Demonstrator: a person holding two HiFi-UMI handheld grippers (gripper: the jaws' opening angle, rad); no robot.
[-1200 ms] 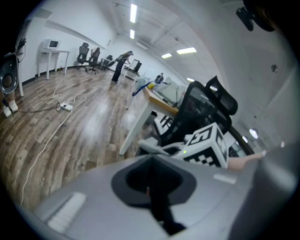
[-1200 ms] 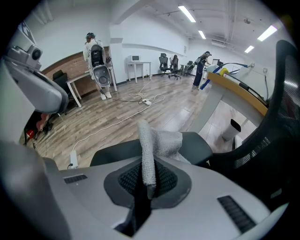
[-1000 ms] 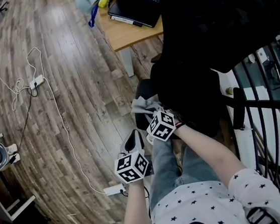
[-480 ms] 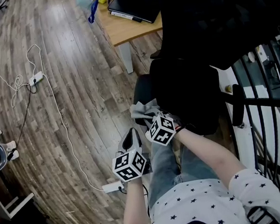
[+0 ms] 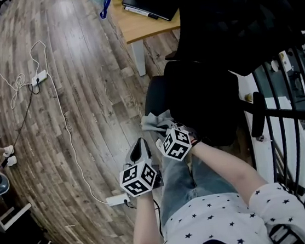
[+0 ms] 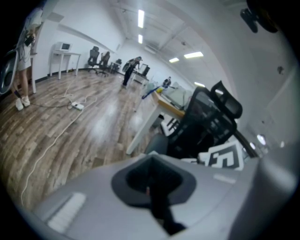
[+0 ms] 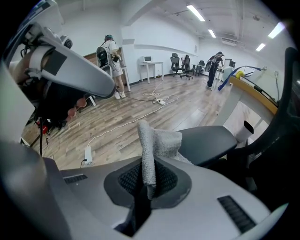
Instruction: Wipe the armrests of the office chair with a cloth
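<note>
Your right gripper (image 7: 146, 185) is clenched on a grey, coarse-woven cloth (image 7: 157, 143). One fold stands upright between the jaws, and the rest bunches forward at the near end of the dark armrest pad (image 7: 206, 140) of the black office chair (image 5: 216, 55).

Your left gripper (image 6: 153, 187) has its jaws pressed together with nothing in them. It hangs just beside the right one, off the armrest's outer side, over the wood floor (image 5: 83, 99).

Past the armrest's far end stands a leg of the desk (image 5: 141, 29). On the outer side the floor lies open, crossed by a white cable (image 5: 69, 140) with a power strip (image 5: 117, 200) near your left gripper. On the inner side the chair's seat and back sit close.
</note>
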